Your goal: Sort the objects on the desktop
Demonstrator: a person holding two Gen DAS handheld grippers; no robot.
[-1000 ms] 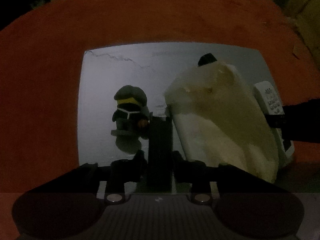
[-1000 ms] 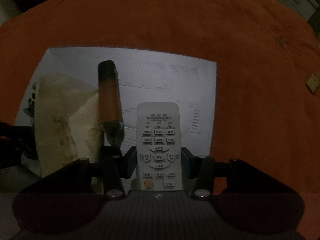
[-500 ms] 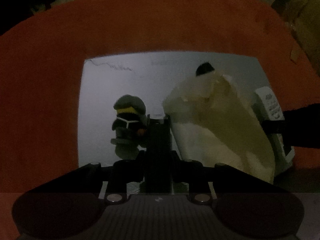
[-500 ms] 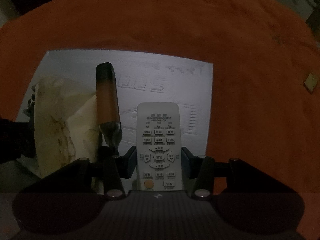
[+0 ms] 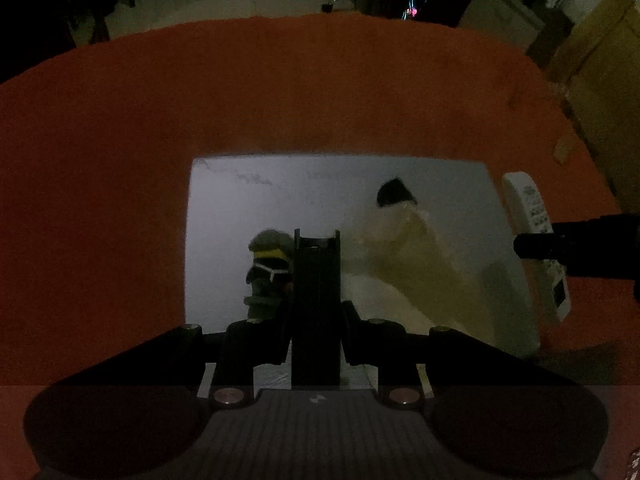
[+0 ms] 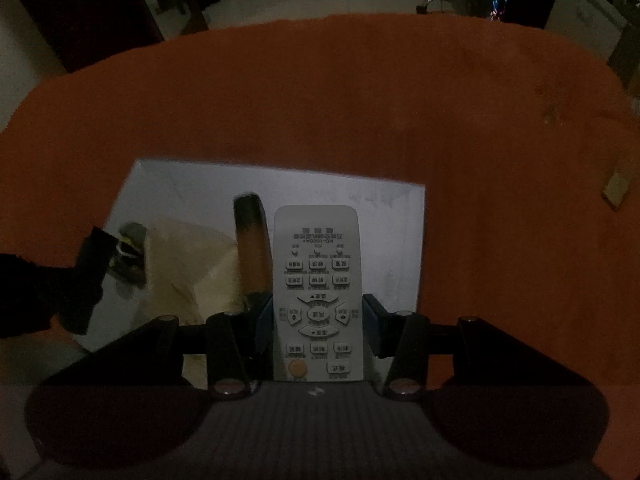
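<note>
Dim lighting. Right gripper [image 6: 318, 320]: jaws clamped on both sides of white remote control [image 6: 318, 280], buttons facing up, held over right part of white mat [image 6: 384, 240]. Left gripper [image 5: 316, 304]: jaws closed on a black rectangular block [image 5: 316, 280], type unclear. On mat: small toy figure [image 5: 266, 272] just left of block, crumpled cream bag [image 5: 420, 280] to its right, amber tube w/ black cap [image 6: 250, 240] beside remote. Mat lies on orange-covered tabletop [image 5: 320, 92].

Matt orange cloth [image 6: 480, 128] is covering the worktop beyond the fingers [image 6: 374, 320], a smooth, faintly glossy white sheet [image 6: 384, 240] is lying under them, and between them a hard plastic remote [image 6: 318, 280] is showing.
</note>
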